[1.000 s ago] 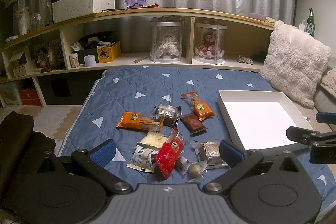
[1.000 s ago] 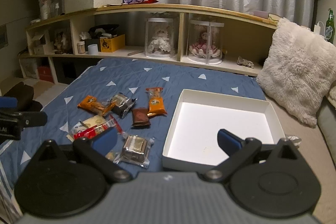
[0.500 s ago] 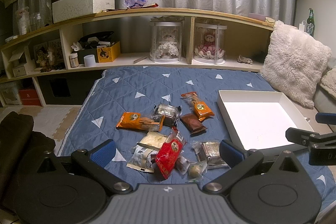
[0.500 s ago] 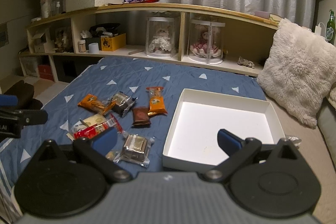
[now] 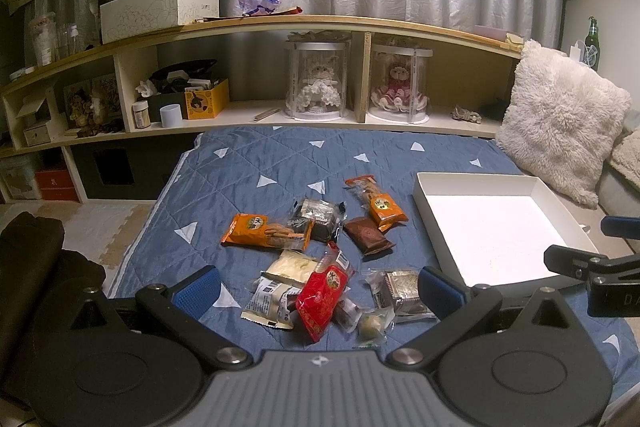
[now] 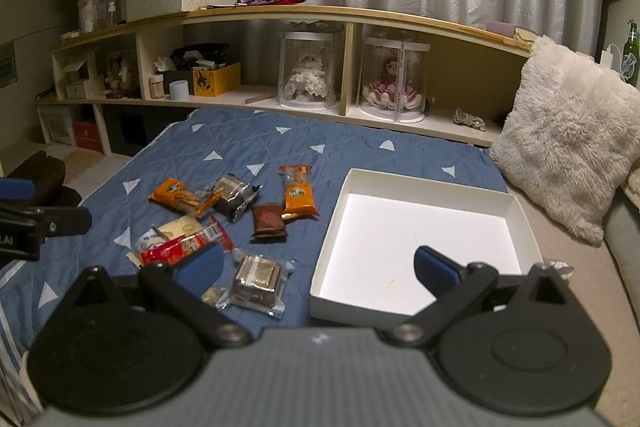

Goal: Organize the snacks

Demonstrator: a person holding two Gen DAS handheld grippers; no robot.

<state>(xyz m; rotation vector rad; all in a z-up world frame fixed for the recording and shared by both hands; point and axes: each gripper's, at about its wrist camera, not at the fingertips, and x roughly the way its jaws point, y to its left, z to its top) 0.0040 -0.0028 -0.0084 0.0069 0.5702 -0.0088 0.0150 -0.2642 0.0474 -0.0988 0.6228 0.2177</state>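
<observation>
My left gripper (image 5: 320, 291) hangs with its blue pads spread wide and nothing between them, low over the near end of the blue quilt (image 5: 248, 167). Just ahead at twelve o'clock lies the red packet (image 5: 324, 289), overlapping a pale cream packet (image 5: 292, 263) and a white printed one (image 5: 270, 303). At one o'clock sits a clear-wrapped brown cake (image 5: 400, 287). Farther out at twelve are an orange biscuit pack (image 5: 262, 231), a dark wrapped snack (image 5: 320, 219), a brown packet (image 5: 368, 235) and a second orange pack (image 5: 378, 203).

My right gripper (image 6: 316, 265) is likewise wide apart and empty, its right pad over the near rim of the white tray (image 6: 516, 211), which is bare inside. The snacks lie at ten to eleven o'clock from it, all on the quilt beside the tray.
</observation>
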